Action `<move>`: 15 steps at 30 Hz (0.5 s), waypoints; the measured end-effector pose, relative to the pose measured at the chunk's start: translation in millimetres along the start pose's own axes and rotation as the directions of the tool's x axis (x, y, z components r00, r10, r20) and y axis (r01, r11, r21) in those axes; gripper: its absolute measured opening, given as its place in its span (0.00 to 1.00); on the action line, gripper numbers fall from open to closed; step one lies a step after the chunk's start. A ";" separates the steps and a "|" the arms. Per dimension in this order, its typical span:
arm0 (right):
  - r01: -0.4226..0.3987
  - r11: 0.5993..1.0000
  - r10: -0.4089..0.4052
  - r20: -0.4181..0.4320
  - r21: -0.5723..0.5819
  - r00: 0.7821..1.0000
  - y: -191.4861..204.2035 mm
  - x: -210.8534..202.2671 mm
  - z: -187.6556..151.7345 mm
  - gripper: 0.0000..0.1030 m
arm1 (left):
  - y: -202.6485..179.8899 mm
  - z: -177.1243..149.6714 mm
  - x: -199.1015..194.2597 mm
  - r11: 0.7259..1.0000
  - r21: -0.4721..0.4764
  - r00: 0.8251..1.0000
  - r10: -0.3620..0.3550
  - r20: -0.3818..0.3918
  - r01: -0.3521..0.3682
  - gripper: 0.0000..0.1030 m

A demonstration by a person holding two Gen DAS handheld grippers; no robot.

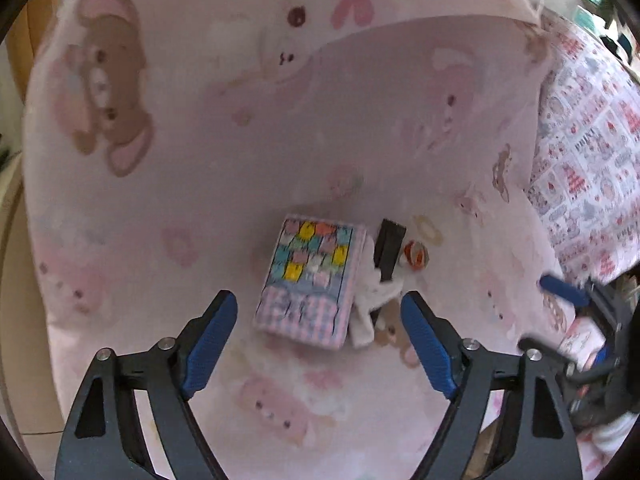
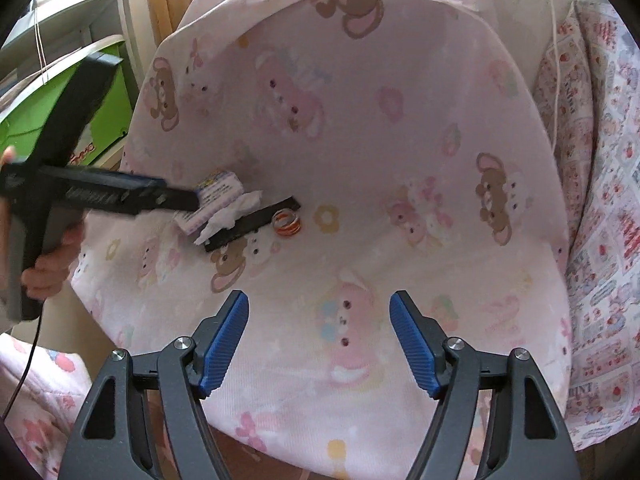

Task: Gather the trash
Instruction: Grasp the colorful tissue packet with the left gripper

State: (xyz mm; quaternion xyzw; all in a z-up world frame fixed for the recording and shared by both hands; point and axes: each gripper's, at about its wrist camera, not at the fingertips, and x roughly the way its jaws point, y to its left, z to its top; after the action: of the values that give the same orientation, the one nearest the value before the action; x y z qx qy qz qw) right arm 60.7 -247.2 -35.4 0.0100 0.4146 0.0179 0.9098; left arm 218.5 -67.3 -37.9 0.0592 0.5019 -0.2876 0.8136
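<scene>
Left gripper (image 1: 319, 320) jaws wide, empty, poised over pastel checked tissue box (image 1: 311, 282) on pink bear-print sheet (image 1: 200, 160). Crumpled white tissue (image 1: 376, 300), black flat strip (image 1: 389, 249) and orange-white wrapper (image 1: 416, 256) lie just beside box. Right gripper (image 2: 319, 326) wide open, empty, near them.
</scene>
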 end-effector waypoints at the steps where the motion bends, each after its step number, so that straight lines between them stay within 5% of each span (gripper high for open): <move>1: 0.003 1.000 -0.003 0.001 -0.007 1.000 1.4 0.0 -0.2 0.73 | 0.7 3.8 3.8 1.000 -0.014 1.000 -0.006 -0.007 0.006 0.74; 8: -0.010 1.000 0.009 0.023 0.018 1.000 -5.1 -6.4 3.2 0.73 | 8.3 19.2 26.5 0.996 -0.092 0.999 -0.026 -0.047 0.022 0.73; 12: -0.019 0.998 0.018 0.020 0.056 1.000 -12.9 -5.4 4.9 0.73 | 14.8 19.9 31.3 0.990 -0.132 0.996 -0.056 -0.064 0.048 0.56; 15: -0.007 0.998 0.005 0.024 0.059 1.000 -15.0 -6.4 6.1 0.73 | 12.9 16.9 21.2 0.981 -0.146 0.989 -0.137 -0.049 0.129 0.53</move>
State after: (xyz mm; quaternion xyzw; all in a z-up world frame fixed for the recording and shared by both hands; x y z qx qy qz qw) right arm 61.4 -262.5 -27.0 0.0384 0.4042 0.0083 0.9138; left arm 245.5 -71.8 -50.1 -0.0241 0.5477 -0.3029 0.7796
